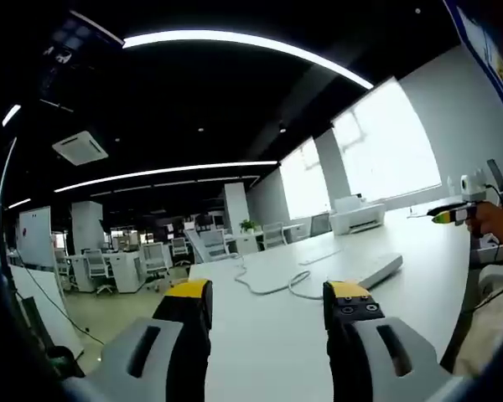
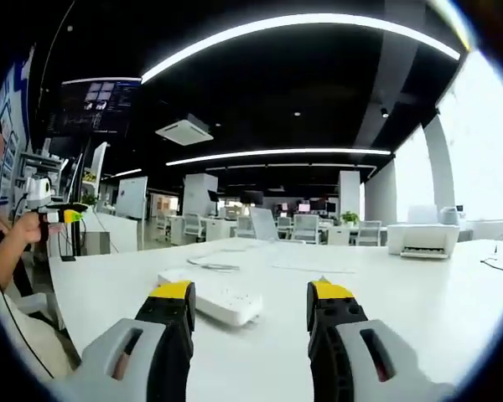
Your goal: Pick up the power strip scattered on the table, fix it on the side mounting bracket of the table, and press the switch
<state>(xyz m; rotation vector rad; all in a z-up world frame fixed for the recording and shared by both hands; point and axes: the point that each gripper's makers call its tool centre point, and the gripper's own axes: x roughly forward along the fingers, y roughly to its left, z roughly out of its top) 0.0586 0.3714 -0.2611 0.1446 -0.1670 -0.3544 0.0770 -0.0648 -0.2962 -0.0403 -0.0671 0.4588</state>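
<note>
Right gripper view: claw (image 2: 250, 311) agape above table (image 2: 436, 285)

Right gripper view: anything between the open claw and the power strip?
No. Bare white table between the right claw and the power strip, lying just ahead.

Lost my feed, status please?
Both claws open, left claw, right claw. Power strip flat on table, untouched. Nothing blocking it.
</note>
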